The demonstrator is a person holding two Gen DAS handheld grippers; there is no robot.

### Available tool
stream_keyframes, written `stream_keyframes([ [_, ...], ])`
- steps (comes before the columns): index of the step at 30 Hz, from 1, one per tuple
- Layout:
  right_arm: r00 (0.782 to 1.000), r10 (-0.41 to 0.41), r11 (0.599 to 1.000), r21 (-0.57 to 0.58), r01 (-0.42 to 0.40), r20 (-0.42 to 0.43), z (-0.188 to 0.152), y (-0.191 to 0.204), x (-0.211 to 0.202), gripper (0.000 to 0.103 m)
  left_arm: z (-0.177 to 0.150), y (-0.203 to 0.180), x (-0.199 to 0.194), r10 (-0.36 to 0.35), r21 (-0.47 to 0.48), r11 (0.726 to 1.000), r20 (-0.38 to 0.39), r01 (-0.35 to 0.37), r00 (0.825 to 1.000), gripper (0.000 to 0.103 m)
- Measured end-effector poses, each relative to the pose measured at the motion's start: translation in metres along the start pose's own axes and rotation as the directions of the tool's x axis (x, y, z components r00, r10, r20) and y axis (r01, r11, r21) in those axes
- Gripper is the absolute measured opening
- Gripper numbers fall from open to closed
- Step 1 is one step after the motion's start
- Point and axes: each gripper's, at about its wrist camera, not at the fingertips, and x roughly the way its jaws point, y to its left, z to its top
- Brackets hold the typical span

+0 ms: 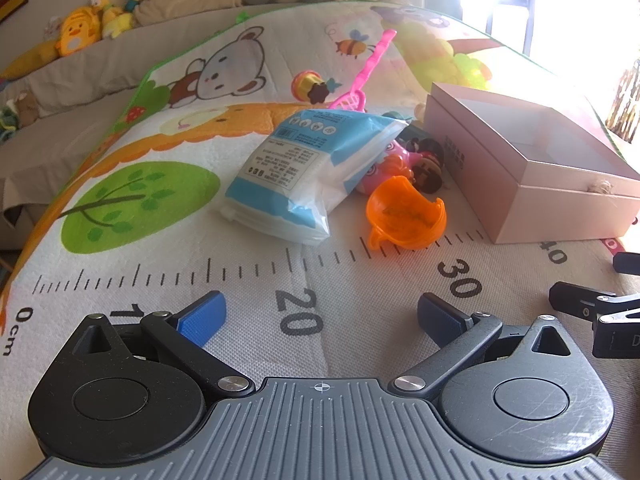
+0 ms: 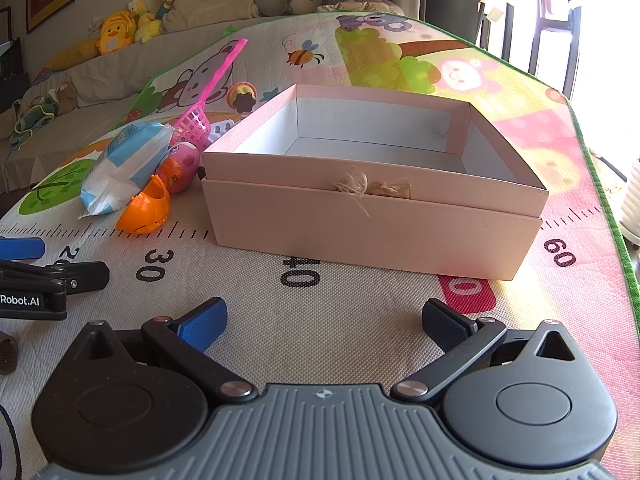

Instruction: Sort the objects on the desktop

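Left gripper (image 1: 320, 316): being held low over the play mat (image 1: 340, 280), jaws spread wide, nothing between them. Right gripper (image 2: 324, 320): likewise being held wide apart and empty. Pink box (image 2: 376, 184): sitting open on the mat; its bare interior is being shown fully only by the right view. Tissue pack (image 1: 296, 172), orange cup (image 1: 404, 216), pink scoop (image 1: 360, 76): lying clustered just left of the box
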Motion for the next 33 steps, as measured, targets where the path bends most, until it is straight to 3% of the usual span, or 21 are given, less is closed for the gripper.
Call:
stream_keyframes([
  [11,0.999,0.012,1.000,-0.005,-0.012,-0.042,0.006,0.000,0.003,0.103,-0.003,0.005,-0.001,0.002,0.003,1.000,-0.002,-0.002,1.000,0.103],
  [23,0.997,-0.027,0.999,0.030,0.030,-0.078,0.008,0.003,0.002,0.103,-0.001,0.006,0.002,0.001,0.006,1.000,-0.003,-0.001,1.000,0.103],
  [28,0.991,0.044,0.999,0.035,-0.040,-0.124,0.015,-0.001,-0.004,0.103,0.000,0.007,-0.001,-0.016,-0.002,1.000,-0.001,0.016,1.000,0.103],
  [30,0.991,0.087,0.996,0.028,-0.084,-0.104,0.026,0.001,-0.020,0.103,0.002,0.014,-0.008,-0.022,-0.017,1.000,0.019,0.022,1.000,0.103],
  [33,0.996,0.090,0.993,-0.084,-0.089,0.016,0.059,0.018,-0.057,0.103,0.014,0.023,-0.021,0.003,0.016,1.000,0.100,-0.005,0.995,0.103],
])
